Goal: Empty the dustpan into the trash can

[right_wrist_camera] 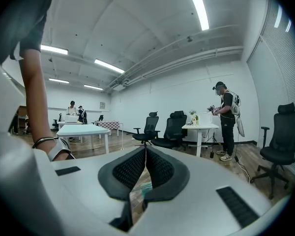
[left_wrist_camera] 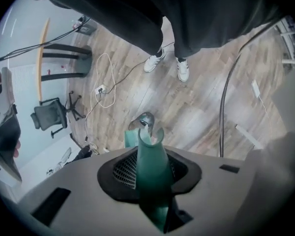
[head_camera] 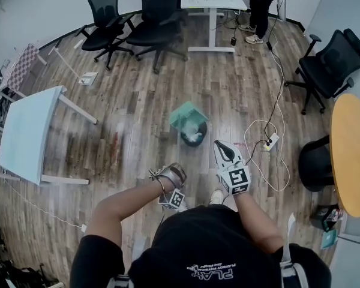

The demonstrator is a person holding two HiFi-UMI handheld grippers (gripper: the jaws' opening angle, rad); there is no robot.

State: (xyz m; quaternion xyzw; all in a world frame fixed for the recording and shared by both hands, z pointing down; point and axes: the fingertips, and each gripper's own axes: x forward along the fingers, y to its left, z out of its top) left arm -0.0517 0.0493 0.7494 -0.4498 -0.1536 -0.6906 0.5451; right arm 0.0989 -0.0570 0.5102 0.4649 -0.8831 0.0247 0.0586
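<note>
So the left tool [head_camera: 169, 174] is clamped on the dustpan [head_camera: 187, 115] handle [left_wrist_camera: 152, 166], pan tipped over the trash can [head_camera: 195, 138] at 12 o'clock. Right tool [head_camera: 223, 149] is closed, empty. Dumping looks underway; can't tell if it's emptied.

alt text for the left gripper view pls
The left gripper clamps a green dustpan handle that points toward a small trash can on a wood floor. A person's white sneakers stand beyond it.
</note>
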